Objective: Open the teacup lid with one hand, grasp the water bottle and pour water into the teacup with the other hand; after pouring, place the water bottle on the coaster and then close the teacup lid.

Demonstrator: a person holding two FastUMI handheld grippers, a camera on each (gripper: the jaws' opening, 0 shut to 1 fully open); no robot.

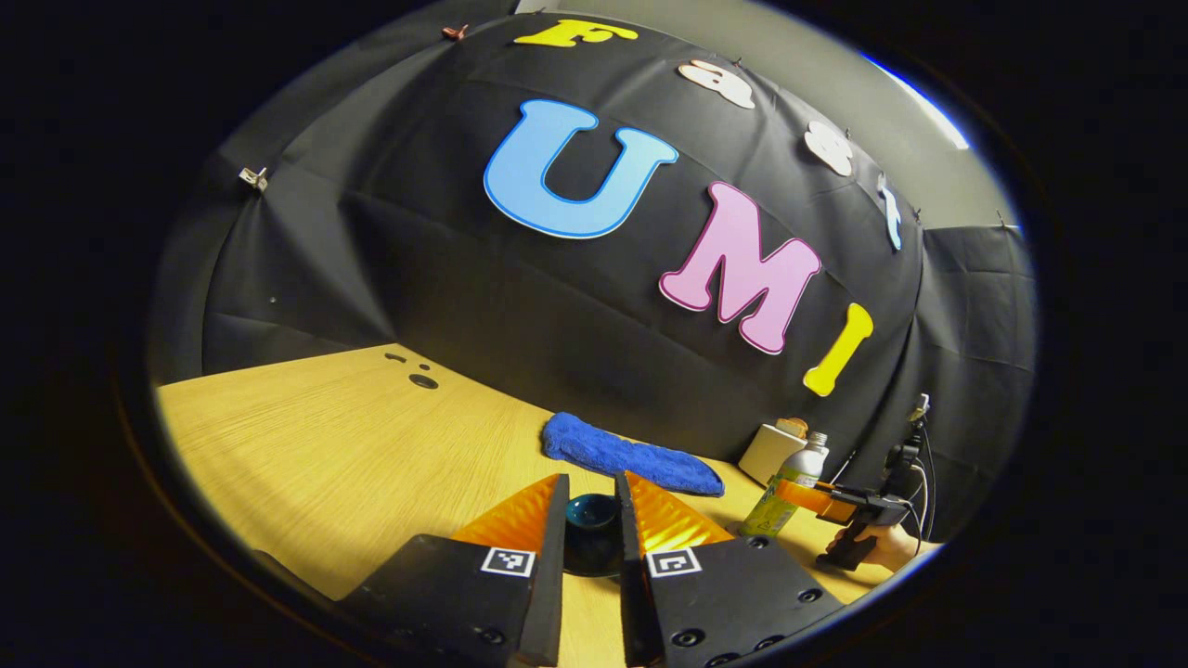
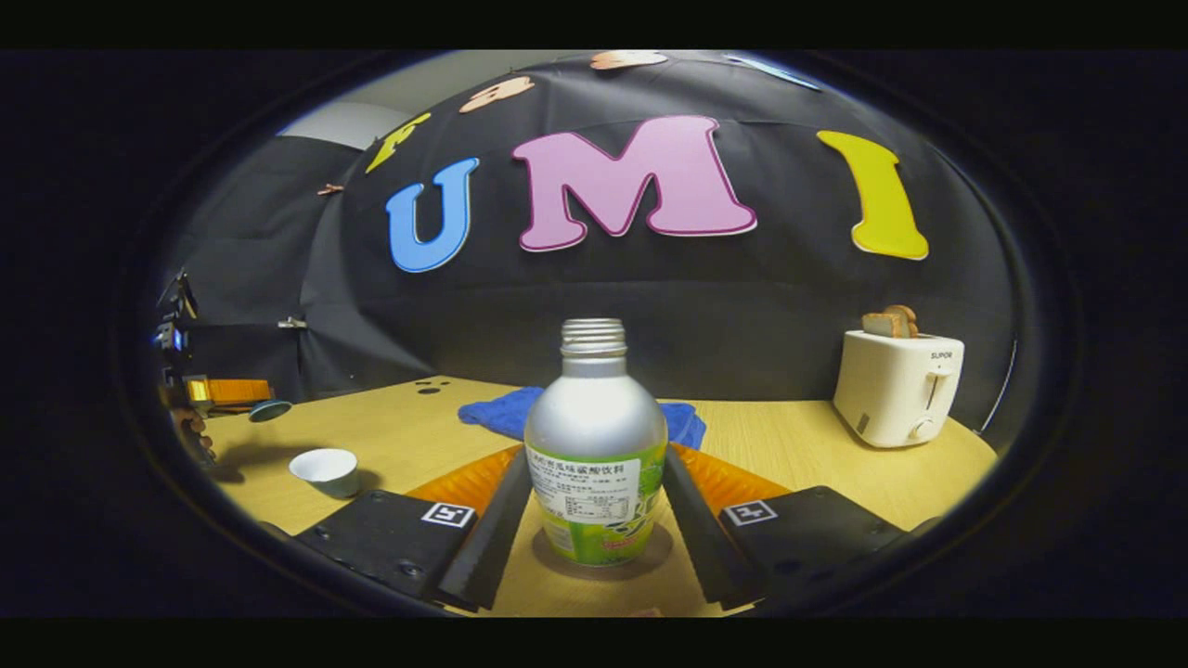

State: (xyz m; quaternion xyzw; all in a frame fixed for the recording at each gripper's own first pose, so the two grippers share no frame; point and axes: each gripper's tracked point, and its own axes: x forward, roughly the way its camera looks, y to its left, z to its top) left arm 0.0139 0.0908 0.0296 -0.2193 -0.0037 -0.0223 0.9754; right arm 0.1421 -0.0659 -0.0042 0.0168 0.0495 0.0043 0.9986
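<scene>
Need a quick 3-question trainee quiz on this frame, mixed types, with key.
1. True or false: the teacup has its lid on.
2. What stands between the right claw's fingers? A) toaster B) water bottle C) cloth
3. Fill in: the left claw is closed on the ____.
Key: 1 false; 2 B; 3 lid.

Dim booth, warmly lit table (image 1: 325,436), strong fisheye bending at edges.
</scene>
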